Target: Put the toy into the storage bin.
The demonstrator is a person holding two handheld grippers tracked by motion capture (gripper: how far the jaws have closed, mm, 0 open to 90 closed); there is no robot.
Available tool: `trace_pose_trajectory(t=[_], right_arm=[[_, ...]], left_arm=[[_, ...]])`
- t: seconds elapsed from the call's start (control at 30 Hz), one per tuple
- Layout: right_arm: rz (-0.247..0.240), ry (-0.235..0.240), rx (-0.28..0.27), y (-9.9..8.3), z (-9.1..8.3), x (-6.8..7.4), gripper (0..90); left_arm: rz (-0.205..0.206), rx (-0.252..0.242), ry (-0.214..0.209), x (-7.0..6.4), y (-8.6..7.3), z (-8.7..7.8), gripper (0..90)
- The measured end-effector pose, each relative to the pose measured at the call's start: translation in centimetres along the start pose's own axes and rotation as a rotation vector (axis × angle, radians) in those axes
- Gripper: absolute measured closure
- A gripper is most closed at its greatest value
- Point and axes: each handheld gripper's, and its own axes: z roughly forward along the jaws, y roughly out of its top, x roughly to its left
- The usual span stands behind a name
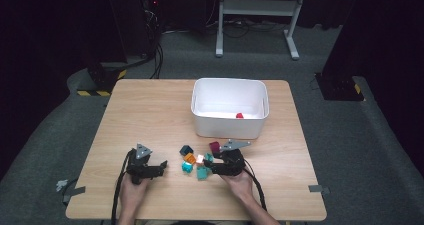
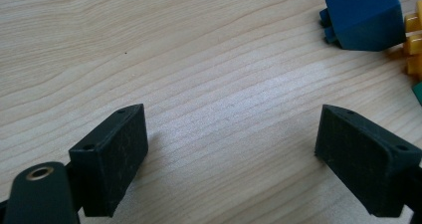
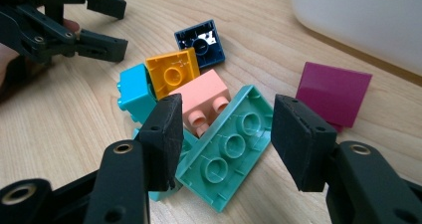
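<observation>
While the right gripper (image 3: 224, 129) hung over a small heap of toy bricks near the middle of the wooden surface (image 1: 150, 110), its jaws stood apart on either side of a mint-green brick (image 3: 226, 152), which lay tilted with its hollow underside up; whether the pads touched it could not be told, and nothing was clamped. In the right gripper view a salmon-pink brick (image 3: 201, 97) leaned against the upper edge of the green one, with an orange brick (image 3: 171, 74) just behind it, a turquoise brick (image 3: 133, 94) at the orange one's side and a navy brick (image 3: 201, 45) farthest off, its open underside showing. A magenta brick (image 3: 333, 92) lay a little apart from the heap, nearer the white bin (image 1: 230, 110). In the high view the bin stood beyond the heap, and a small red piece (image 1: 239, 116) lay on its floor. The left gripper (image 1: 155, 167) rested low by the surface, beside the heap, its jaws wide open and holding nothing; in the left gripper view only bare wood lay between them, with the navy brick ahead at the upper corner and yellow-orange studs beside it.
</observation>
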Motion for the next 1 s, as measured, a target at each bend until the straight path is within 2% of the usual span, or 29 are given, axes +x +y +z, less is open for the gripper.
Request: trace_pose_trajectory(t=[0.2, 0.57, 0.6, 0.8, 0.93, 1.0], right_arm=[[-0.014, -0.018, 0.020, -0.2, 0.4, 0.0, 47.6], [-0.009, -0.054, 0.073, -1.1, 0.5, -0.3, 49.0], [-0.014, -0.071, 0.078, -1.3, 0.4, -0.4, 49.0], [-0.042, -0.102, 0.082, -1.5, 0.3, -0.2, 49.6], [-0.091, -0.139, 0.085, -1.6, 0.3, 0.2, 56.8], [-0.101, -0.149, 0.083, -1.7, 0.2, 0.2, 57.6]], left_arm=[[0.000, 0.000, 0.000, 0.0, 0.0, 0.0, 13.0], [0.000, 0.000, 0.000, 0.0, 0.0, 0.0, 13.0], [0.000, 0.000, 0.000, 0.0, 0.0, 0.0, 13.1], [0.000, 0.000, 0.000, 0.0, 0.0, 0.0, 13.0], [0.000, 0.000, 0.000, 0.0, 0.0, 0.0, 13.0], [0.000, 0.000, 0.000, 0.0, 0.0, 0.0, 13.0]])
